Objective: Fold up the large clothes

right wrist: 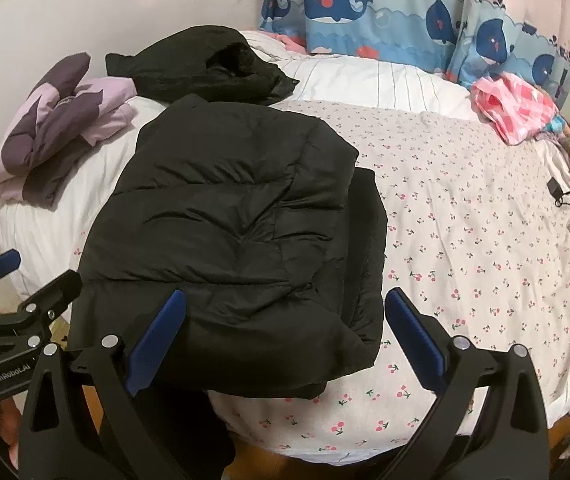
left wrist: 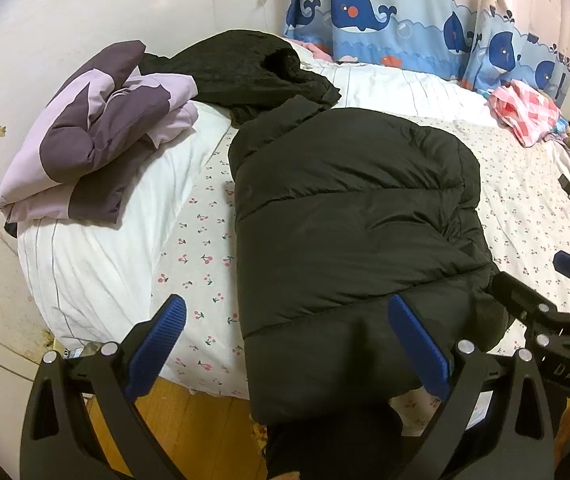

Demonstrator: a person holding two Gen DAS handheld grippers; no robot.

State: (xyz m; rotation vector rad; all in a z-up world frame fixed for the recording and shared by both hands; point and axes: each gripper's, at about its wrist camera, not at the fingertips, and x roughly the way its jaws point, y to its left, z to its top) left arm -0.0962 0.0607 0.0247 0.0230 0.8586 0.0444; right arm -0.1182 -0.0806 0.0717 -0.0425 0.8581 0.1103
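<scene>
You're in a home bedroom.
Ahead lies a bed (right wrist: 465, 220) in a cherry-print sheet; whale-print curtains (right wrist: 365, 4) hang at twelve to one o'clock, with folded clothes (left wrist: 97, 128) at ten.

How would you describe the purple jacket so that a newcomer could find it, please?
Start at the bed and go to its white far-left corner. The folded purple jacket lies there beside a black fleece; it alone is two-toned, lilac and dark purple.

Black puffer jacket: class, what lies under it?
The black puffer jacket rests on the cherry-print sheet; its near end overhangs the bed. Anything beneath is hidden.
</scene>
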